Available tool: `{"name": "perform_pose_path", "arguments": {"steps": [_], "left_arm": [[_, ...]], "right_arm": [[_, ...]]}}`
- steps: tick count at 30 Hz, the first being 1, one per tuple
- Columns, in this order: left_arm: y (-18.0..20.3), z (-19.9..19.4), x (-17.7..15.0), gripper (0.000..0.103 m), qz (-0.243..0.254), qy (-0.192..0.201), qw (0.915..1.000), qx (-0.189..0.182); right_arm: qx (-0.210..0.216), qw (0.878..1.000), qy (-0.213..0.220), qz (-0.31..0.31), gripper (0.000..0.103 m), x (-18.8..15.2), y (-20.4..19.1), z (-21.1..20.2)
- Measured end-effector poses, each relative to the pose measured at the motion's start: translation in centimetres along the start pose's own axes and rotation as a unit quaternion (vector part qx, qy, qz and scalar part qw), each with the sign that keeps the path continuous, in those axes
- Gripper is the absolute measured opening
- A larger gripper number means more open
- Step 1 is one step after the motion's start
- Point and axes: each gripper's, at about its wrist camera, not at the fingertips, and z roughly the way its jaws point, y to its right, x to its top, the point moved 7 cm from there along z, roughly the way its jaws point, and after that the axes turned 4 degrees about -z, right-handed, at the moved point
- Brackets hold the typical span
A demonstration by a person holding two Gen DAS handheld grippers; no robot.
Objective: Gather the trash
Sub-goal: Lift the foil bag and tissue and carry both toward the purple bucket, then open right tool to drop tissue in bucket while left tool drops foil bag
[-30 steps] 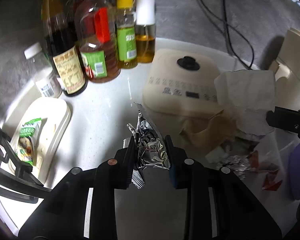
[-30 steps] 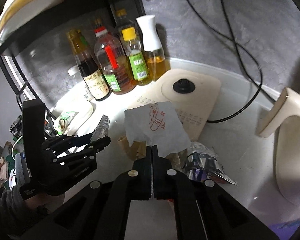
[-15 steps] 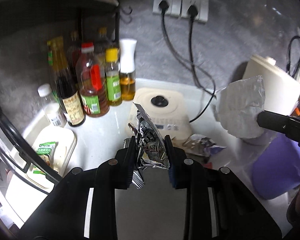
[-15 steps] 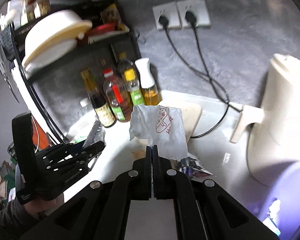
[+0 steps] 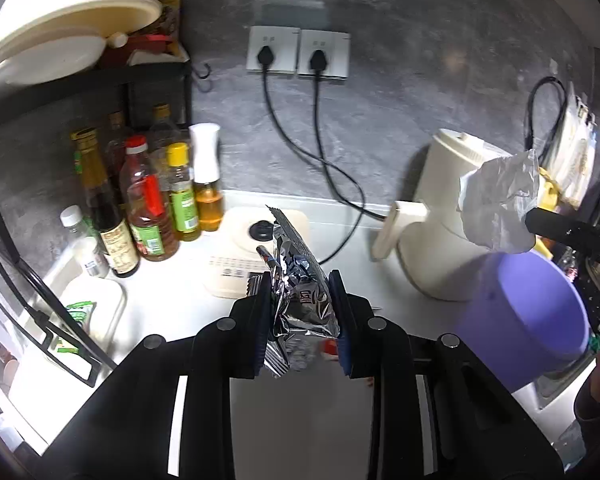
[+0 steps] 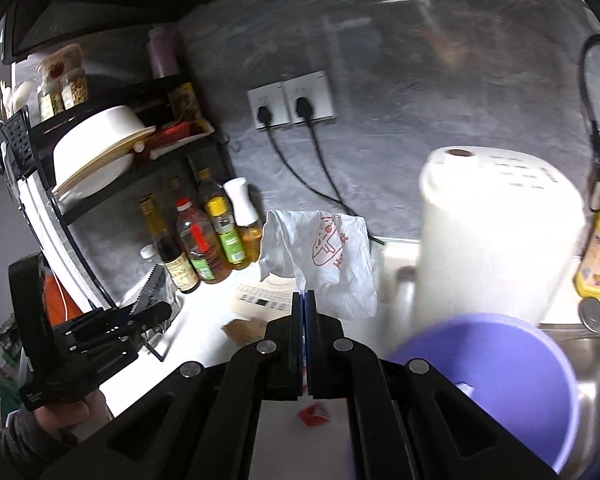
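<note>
A crumpled foil wrapper (image 5: 300,280) is clamped in the left gripper (image 5: 300,304), raised above the surface (image 5: 171,304). The right gripper (image 6: 304,300), jaws pinched tight, holds a white paper bag (image 6: 332,256) over the purple bin (image 6: 500,376), beside the white kettle (image 6: 496,240).

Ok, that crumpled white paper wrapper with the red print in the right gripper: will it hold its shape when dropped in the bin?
Probably floppy: the crumpled white paper wrapper creases and sags above the right gripper, pinched by one edge. Likely very light, so it may drift rather than drop straight into the purple plastic bin.
</note>
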Motion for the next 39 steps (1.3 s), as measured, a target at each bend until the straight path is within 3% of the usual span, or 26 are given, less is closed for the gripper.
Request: {"name": "perform_pose_path", "arguments": {"steps": [8,10,11,13,15,23,28,36,38,39], "left_arm": [[4.6,-1.0,-0.5,0.027,0.011,0.007,0.9996,-0.026],[5.7,-1.2,-0.5,0.027,0.011,0.010,0.9993,-0.034],[6.3,-1.3,-0.6,0.027,0.011,0.011,0.9992,-0.038],[7.4,-1.6,-0.7,0.027,0.013,0.013,0.9989,-0.044],[8.6,-1.7,-0.9,0.027,0.017,0.014,0.9984,-0.051],[13.3,-1.8,-1.2,0.028,0.031,0.013,0.9956,-0.088],[17.2,-1.6,-1.4,0.028,0.050,0.010,0.9916,-0.119],[23.6,-1.0,-2.5,0.028,0.074,-0.005,0.9827,-0.170],[25.4,-0.7,-3.0,0.032,0.083,-0.012,0.9785,-0.189],[25.9,-0.5,-3.2,0.038,0.085,-0.013,0.9774,-0.193]], "right_arm": [[-0.025,1.000,0.004,0.011,0.002,-1.3,3.8,-2.9],[-0.018,1.000,-0.007,0.023,0.007,-2.2,5.0,-2.7],[-0.020,0.999,-0.017,0.032,0.010,-2.6,5.6,-2.6],[-0.039,0.998,-0.019,0.056,0.041,-3.6,7.4,-3.2],[-0.050,0.997,-0.013,0.059,0.047,-4.2,8.3,-4.2],[-0.068,0.995,-0.005,0.067,0.051,-5.9,10.9,-7.7],[-0.103,0.992,0.011,0.078,0.063,-7.0,13.0,-11.0],[-0.140,0.984,0.031,0.107,0.068,-8.6,16.6,-15.9],[-0.148,0.982,0.033,0.112,0.068,-9.0,17.4,-17.0],[-0.151,0.981,0.034,0.114,0.068,-9.3,17.5,-17.4]]}}
